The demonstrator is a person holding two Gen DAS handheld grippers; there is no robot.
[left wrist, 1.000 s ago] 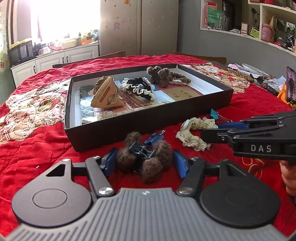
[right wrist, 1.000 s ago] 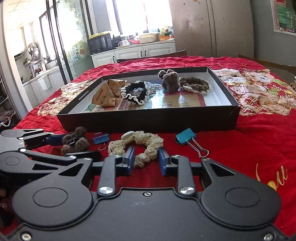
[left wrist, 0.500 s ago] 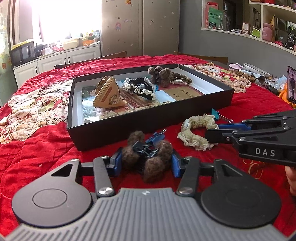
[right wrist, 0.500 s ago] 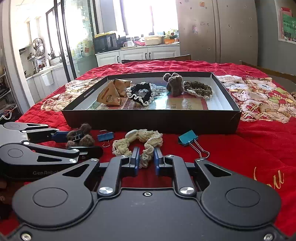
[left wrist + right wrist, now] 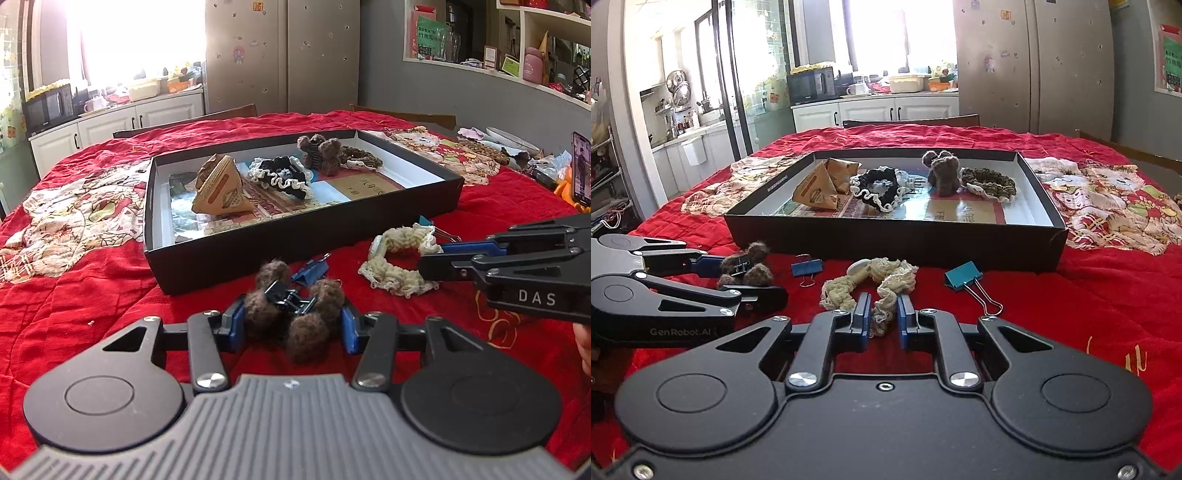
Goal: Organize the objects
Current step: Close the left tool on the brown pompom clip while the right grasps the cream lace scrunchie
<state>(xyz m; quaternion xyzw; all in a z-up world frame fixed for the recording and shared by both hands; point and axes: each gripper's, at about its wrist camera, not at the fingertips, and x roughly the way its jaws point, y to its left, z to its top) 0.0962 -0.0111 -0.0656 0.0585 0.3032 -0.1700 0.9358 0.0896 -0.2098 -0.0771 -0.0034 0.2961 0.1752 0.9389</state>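
Note:
A brown pom-pom hair clip (image 5: 295,314) lies on the red cloth in front of the black box (image 5: 295,243). My left gripper (image 5: 291,321) is shut on it, with a blue pad pressing on each side. The right wrist view shows the same clip (image 5: 750,267) in that left gripper (image 5: 738,275). A cream scrunchie (image 5: 875,280) lies to the right of the clip. My right gripper (image 5: 881,315) is shut on the scrunchie's near loop. In the left wrist view the right gripper (image 5: 430,260) comes in from the right onto the scrunchie (image 5: 395,266).
The open black box (image 5: 886,240) holds two tan triangular packets (image 5: 816,190), a black scrunchie (image 5: 879,188), a brown pom-pom clip (image 5: 943,173) and an olive scrunchie (image 5: 991,182). A blue binder clip (image 5: 807,266) and a teal one (image 5: 964,278) lie before it. A phone (image 5: 581,170) stands far right.
My left gripper's jaws came in from either side of the pom-pom clip and now press on it. My right gripper's jaws narrowed onto the cream scrunchie's loop.

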